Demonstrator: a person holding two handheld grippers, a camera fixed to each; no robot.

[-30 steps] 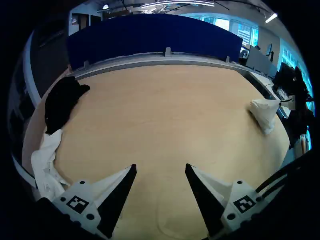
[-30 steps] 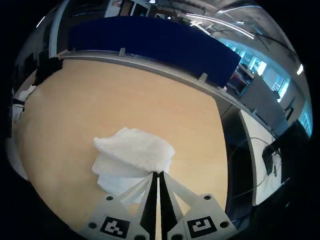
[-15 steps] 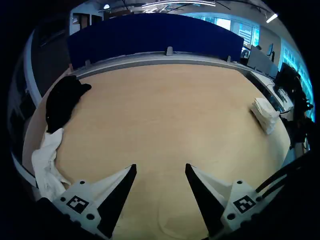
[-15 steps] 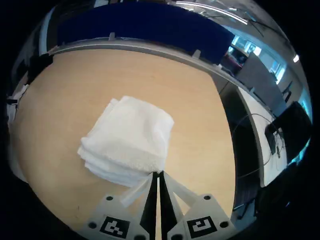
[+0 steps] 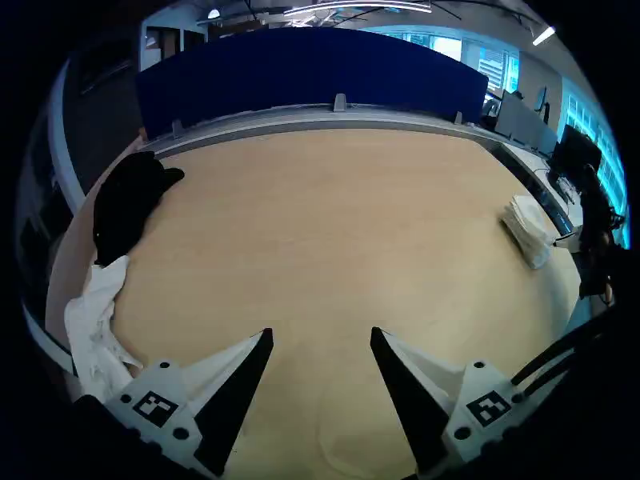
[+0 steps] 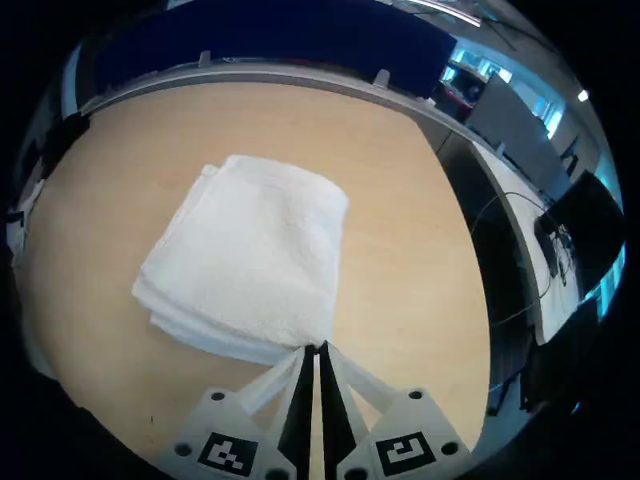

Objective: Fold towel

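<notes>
A white towel (image 6: 252,256), folded into a thick stack of layers, lies flat on the wooden table (image 6: 400,264). My right gripper (image 6: 318,346) is shut, with the towel's near right corner pinched at its fingertips. In the left gripper view the same towel (image 5: 528,230) lies far off at the table's right edge, with a dark-clothed person (image 5: 596,240) just beyond it. My left gripper (image 5: 320,330) hovers open over bare table (image 5: 320,224), with nothing between its fingers.
A black cloth (image 5: 128,200) and a crumpled white cloth (image 5: 92,328) lie at the table's left edge. A blue divider (image 5: 312,72) with a grey rail runs along the far side. Past the right edge stand another desk with cables and a monitor (image 6: 584,224).
The right gripper has lowered the towel: a second ago it hung bunched from the fingertips, now it lies flat and spread on the table. The left gripper has stayed still.
</notes>
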